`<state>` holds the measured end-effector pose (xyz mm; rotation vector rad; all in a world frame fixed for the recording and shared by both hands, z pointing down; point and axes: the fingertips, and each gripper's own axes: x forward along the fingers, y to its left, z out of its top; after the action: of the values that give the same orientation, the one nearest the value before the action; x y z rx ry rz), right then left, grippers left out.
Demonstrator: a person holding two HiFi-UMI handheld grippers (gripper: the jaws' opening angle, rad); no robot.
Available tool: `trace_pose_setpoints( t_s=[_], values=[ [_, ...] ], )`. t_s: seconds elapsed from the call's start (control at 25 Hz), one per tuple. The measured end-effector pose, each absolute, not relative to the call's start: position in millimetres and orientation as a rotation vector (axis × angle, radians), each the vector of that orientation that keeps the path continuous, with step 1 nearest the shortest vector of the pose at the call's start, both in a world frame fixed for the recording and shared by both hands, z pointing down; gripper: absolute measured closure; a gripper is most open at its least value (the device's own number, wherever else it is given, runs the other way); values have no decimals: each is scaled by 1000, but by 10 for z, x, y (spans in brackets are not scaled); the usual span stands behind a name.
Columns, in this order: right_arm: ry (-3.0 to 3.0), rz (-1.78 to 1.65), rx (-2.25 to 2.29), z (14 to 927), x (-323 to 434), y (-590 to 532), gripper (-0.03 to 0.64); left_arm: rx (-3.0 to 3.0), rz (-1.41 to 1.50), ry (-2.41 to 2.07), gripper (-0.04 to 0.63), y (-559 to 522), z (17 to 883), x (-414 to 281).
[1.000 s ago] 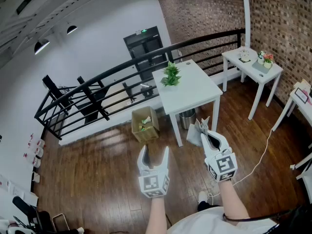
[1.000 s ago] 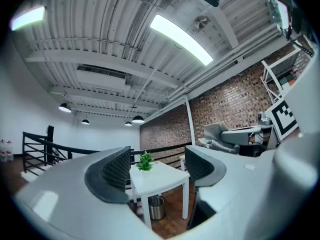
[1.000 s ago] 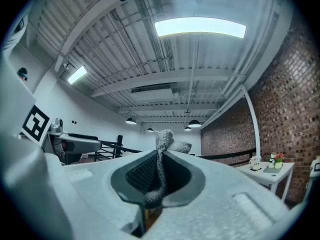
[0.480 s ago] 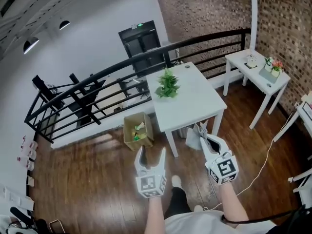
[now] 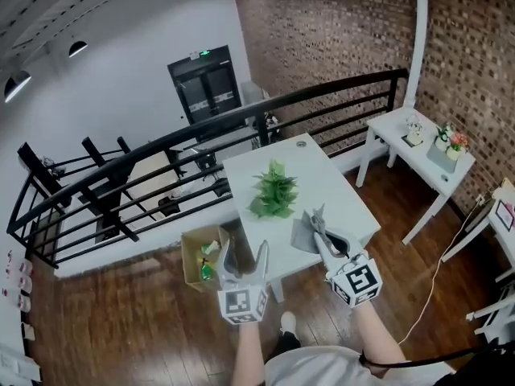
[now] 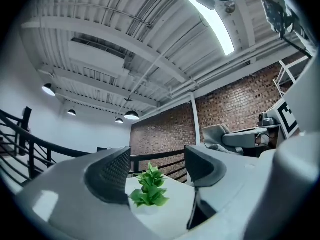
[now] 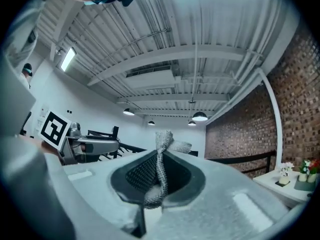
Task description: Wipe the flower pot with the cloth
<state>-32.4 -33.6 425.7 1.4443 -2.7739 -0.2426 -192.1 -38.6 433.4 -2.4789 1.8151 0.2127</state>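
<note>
A small green potted plant (image 5: 273,193) stands on the white square table (image 5: 338,191); its leaves hide the pot from above. My left gripper (image 5: 245,248) is at the table's near edge, just short of the plant, its jaws apart with nothing between them. In the left gripper view the plant (image 6: 149,189) shows through the gap of the left gripper (image 6: 157,171). My right gripper (image 5: 319,219) hovers over the table to the right of the plant, shut on a grey cloth (image 5: 303,236). The cloth (image 7: 161,159) stands up as a twisted strip out of the right gripper (image 7: 160,179).
An open cardboard box (image 5: 197,257) sits on the wooden floor left of the table. A black railing (image 5: 201,131) runs behind the table. A second white table (image 5: 420,143) with small items stands by the brick wall at right. A white cable (image 5: 424,292) trails across the floor.
The person has walked up to the white table. Both grippers, earlier over the floor short of it, now reach its near edge beside the plant. The cloth stays in the right gripper.
</note>
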Motion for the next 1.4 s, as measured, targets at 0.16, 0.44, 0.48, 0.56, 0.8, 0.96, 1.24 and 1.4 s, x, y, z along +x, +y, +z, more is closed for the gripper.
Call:
trace_pose_setpoints(
  t_s=[0.16,0.44,0.48,0.56,0.8,0.96,1.24,1.4],
  values=[
    [-2772,-259,1431,4307,-582,-959,606,-2525,223,1796,249,-1155,4464,-2117],
    [-2764,-71,1492,4608,-559,-1549,606,-2698,103,1732,239,-1695,4897,-2311],
    [-2759,-67,1506,4627,-492,-1649,606,-2710,77,1732,239,-1747,4985,-2281],
    [-2746,-42,1529,4720,-343,-1834,606,-2751,1,1735,229,-1853,5250,-2170],
    [-2690,85,1591,5043,79,-2189,606,-2914,-344,1729,182,-2114,6434,-1770],
    [-2631,119,1601,5192,239,-2285,606,-2991,-492,1816,129,-2276,7308,-1680],
    [-2495,217,1591,5579,680,-2362,606,-2870,-555,2036,-35,-3027,8011,-1532],
    [-2449,263,1584,5720,874,-2427,606,-2834,-504,2062,-35,-3467,7989,-1411]
  ],
)
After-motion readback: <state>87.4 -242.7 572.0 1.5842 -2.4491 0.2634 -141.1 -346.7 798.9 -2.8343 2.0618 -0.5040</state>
